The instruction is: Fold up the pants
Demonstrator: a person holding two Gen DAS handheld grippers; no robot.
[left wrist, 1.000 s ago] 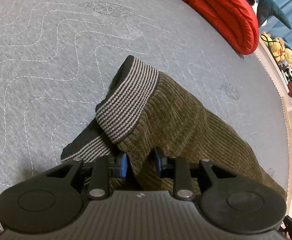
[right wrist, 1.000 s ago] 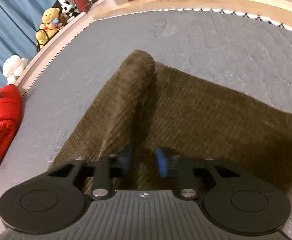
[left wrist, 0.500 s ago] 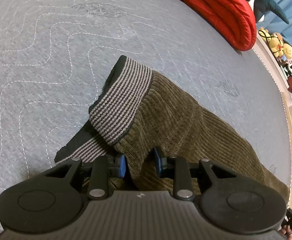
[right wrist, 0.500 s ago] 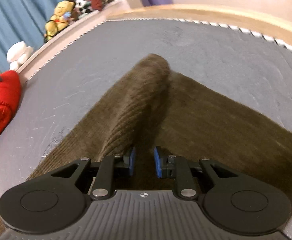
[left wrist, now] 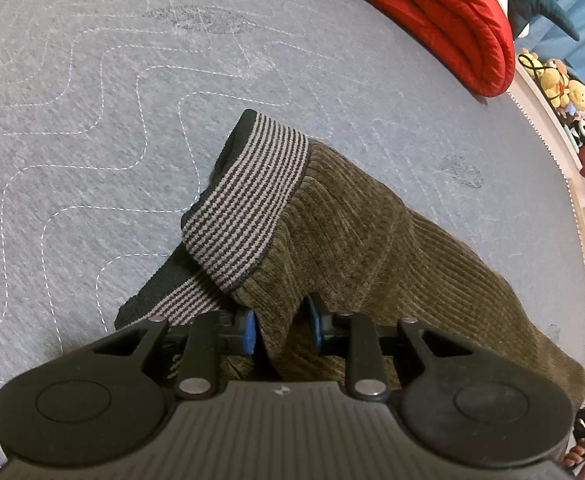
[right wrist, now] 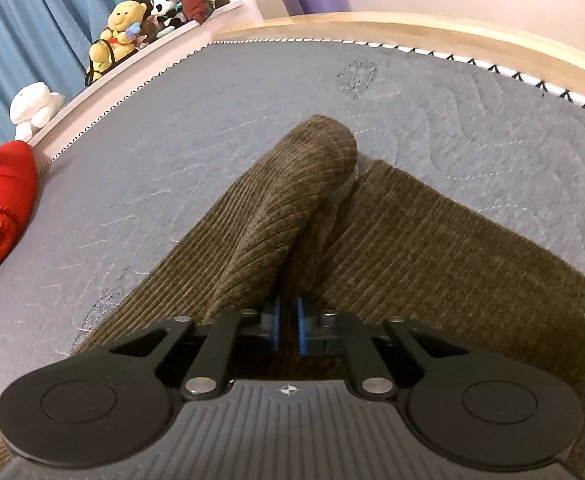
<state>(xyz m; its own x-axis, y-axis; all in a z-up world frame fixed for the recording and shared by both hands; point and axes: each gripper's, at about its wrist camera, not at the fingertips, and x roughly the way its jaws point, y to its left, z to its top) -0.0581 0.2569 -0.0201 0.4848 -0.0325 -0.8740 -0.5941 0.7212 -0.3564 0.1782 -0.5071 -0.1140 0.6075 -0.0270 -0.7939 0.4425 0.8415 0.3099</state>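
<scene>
1. Pants (left wrist: 356, 232), olive-brown corduroy w/ striped grey-black waistband (left wrist: 248, 208), lay on the grey quilted mattress (left wrist: 92, 120); part of the fabric was lifted into a ridge in each view.
2. Left gripper (left wrist: 280, 330): blue pads stood apart w/ a fold of corduroy between them. Cloth touched the left pad; contact at the right pad couldn't be made out, so a real clamp was not clear.
3. Right gripper (right wrist: 286, 326): pads nearly together, pinching a raised fold of pants (right wrist: 292, 216); the pinch point itself sat in shadow.
4. Lower part of the pants was hidden under both gripper bodies; the far leg end was cut off at the frame edge in the right view.
5. Red quilted bedding (left wrist: 444, 16) sat at the mattress' far edge, partly cropped. Plush toys (right wrist: 116, 40) lined a ledge beside blue curtains (right wrist: 32, 12).
</scene>
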